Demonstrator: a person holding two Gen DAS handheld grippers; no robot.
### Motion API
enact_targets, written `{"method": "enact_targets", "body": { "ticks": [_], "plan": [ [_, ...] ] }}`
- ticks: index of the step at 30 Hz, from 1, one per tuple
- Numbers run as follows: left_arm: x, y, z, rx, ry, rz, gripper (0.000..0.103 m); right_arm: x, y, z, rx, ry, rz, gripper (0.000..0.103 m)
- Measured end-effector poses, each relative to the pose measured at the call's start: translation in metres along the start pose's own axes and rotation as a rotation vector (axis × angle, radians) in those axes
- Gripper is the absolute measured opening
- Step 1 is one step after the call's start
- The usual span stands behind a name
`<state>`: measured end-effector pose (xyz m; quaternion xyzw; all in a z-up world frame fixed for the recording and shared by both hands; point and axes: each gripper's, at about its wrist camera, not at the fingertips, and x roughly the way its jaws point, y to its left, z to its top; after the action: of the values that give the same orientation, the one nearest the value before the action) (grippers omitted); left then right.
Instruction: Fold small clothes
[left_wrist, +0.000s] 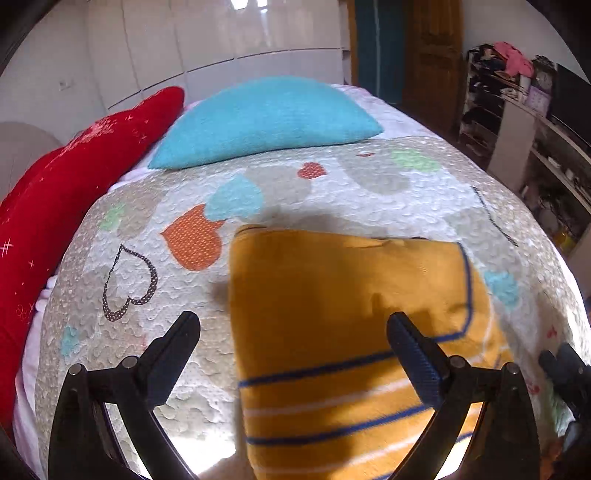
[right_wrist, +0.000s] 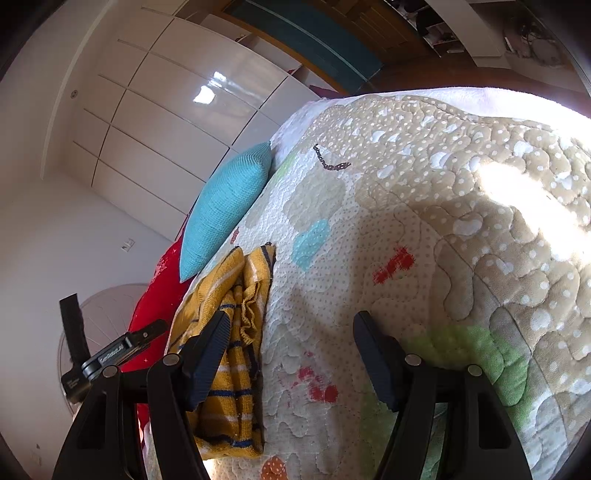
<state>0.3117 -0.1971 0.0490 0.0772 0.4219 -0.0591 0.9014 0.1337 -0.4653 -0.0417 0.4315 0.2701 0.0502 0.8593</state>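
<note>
- The small yellow striped garment (left_wrist: 343, 332) lies on the quilted bedspread (left_wrist: 122, 369) in front of me, and it looks already folded into a compact block: the left edge is straight and the top corner squared off.
- I judge the folding to be well along, perhaps finished for this piece. Whether one more fold is wanted, I cannot tell from here.
- My left gripper (left_wrist: 293, 328) hovers just above the garment with its fingers spread wide and nothing between them. One finger sits over the bare quilt, the other over the yellow cloth.
- My right gripper (right_wrist: 291, 328) is also spread wide and empty. Its left finger overlaps the garment's edge in the picture, and its right finger is over the quilt; I cannot tell whether either touches the fabric.
- The left wrist view shows the top face of the garment as smooth and flat, with blue and white stripes running across the near part.
- The right wrist view shows what the left one hides: the side edge of the garment (right_wrist: 236, 332), where the layers bunch and ripple, so the fold is less tidy than it looks from above.
- Only the left view shows the whole blue pillow (left_wrist: 266, 122) and the red cushion (left_wrist: 55, 206) beyond the garment, plus cluttered shelves (left_wrist: 517, 110) at the right.
- The right view shows the white glossy wardrobe (right_wrist: 147, 110) more fully.
</note>
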Motion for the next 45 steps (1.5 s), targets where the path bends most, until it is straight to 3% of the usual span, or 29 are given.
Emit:
{"method": "enact_targets", "body": {
  "ticks": [2,5,8,12,17,24,32,34,36,39,41,45],
  "plan": [
    [0.024,0.008,0.002,-0.013,0.059,0.023,0.101,0.0,0.0,0.0,0.001,-0.001,0.001,0.073],
    [0.055,0.011,-0.006,-0.038,0.159,-0.026,0.102,0.001,0.0,0.0,0.002,-0.004,0.007,0.074],
    [0.054,0.016,-0.008,-0.073,0.151,-0.053,0.103,0.001,0.0,0.001,0.003,-0.007,0.017,0.075],
    [0.02,0.024,-0.023,-0.075,0.065,-0.048,0.103,-0.001,-0.002,0.001,0.01,-0.009,0.03,0.075],
    [-0.03,0.04,-0.077,-0.083,0.011,-0.121,0.103,-0.002,-0.004,0.002,0.015,-0.007,0.035,0.075],
    [-0.053,0.075,-0.15,-0.212,0.054,-0.196,0.103,-0.005,0.015,-0.004,-0.053,0.04,-0.027,0.081],
    [-0.039,0.072,-0.14,-0.292,0.113,-0.336,0.103,0.013,0.059,-0.033,-0.144,0.113,0.007,0.085],
    [-0.032,0.063,-0.135,-0.276,0.13,-0.353,0.103,0.026,0.066,-0.042,-0.175,0.16,0.0,0.079],
    [-0.022,0.052,-0.132,-0.262,0.153,-0.367,0.103,0.038,0.066,-0.051,-0.192,0.21,-0.015,0.038],
    [-0.017,0.035,-0.127,-0.209,0.15,-0.369,0.099,0.036,0.059,-0.051,-0.162,0.214,0.016,0.032],
    [-0.02,0.026,-0.126,-0.179,0.146,-0.401,0.07,0.034,0.054,-0.052,-0.139,0.209,0.03,0.032],
    [-0.016,0.025,-0.124,-0.187,0.149,-0.425,0.074,0.036,0.042,-0.049,-0.083,0.217,0.058,0.044]
  ]
}}
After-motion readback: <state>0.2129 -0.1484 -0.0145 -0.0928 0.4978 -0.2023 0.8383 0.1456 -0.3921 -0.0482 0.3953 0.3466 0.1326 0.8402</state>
